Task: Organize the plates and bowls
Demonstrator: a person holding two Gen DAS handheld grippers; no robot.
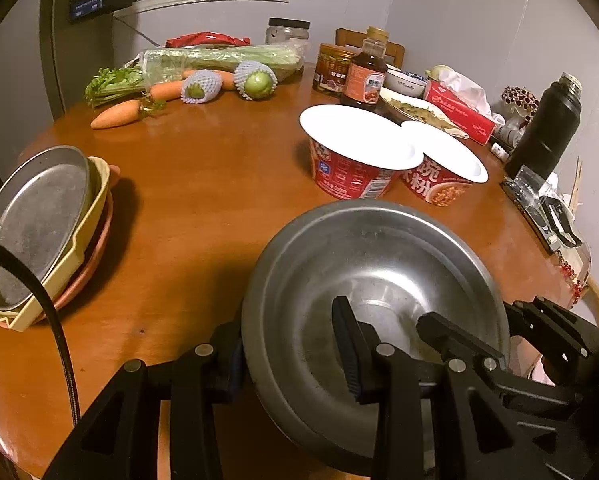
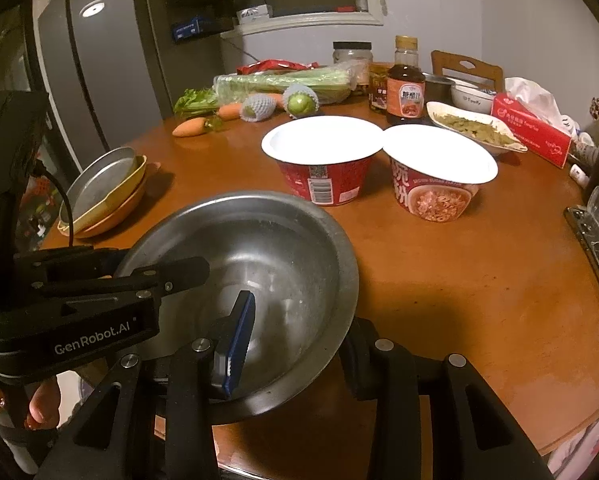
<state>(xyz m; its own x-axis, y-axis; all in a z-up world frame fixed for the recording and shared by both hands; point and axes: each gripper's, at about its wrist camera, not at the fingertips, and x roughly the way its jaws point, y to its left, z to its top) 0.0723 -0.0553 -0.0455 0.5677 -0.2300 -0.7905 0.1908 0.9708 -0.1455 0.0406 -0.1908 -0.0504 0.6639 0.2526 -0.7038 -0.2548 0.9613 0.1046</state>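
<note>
Both jaws are clamping the steel bowl (image 1: pixel 379 280), left gripper (image 1: pixel 295 354) and right gripper (image 2: pixel 295 344) each pinching opposite rims, one finger inside. Beyond the jaws, noodle cups (image 1: pixel 359 156) are crowding close; uneven lifting risks the thin rim slipping out.

One steel bowl (image 1: pixel 379 280), lower centre. Two instant-noodle cups (image 1: pixel 355 156), centre right. One stack of three dishes (image 1: pixel 43 232), left edge. Three carrots (image 1: pixel 117 114) and two net-wrapped fruits (image 1: pixel 255 80), upper left. One sauce bottle (image 1: pixel 365 76), one tissue box (image 1: pixel 459 112), upper right.
</note>
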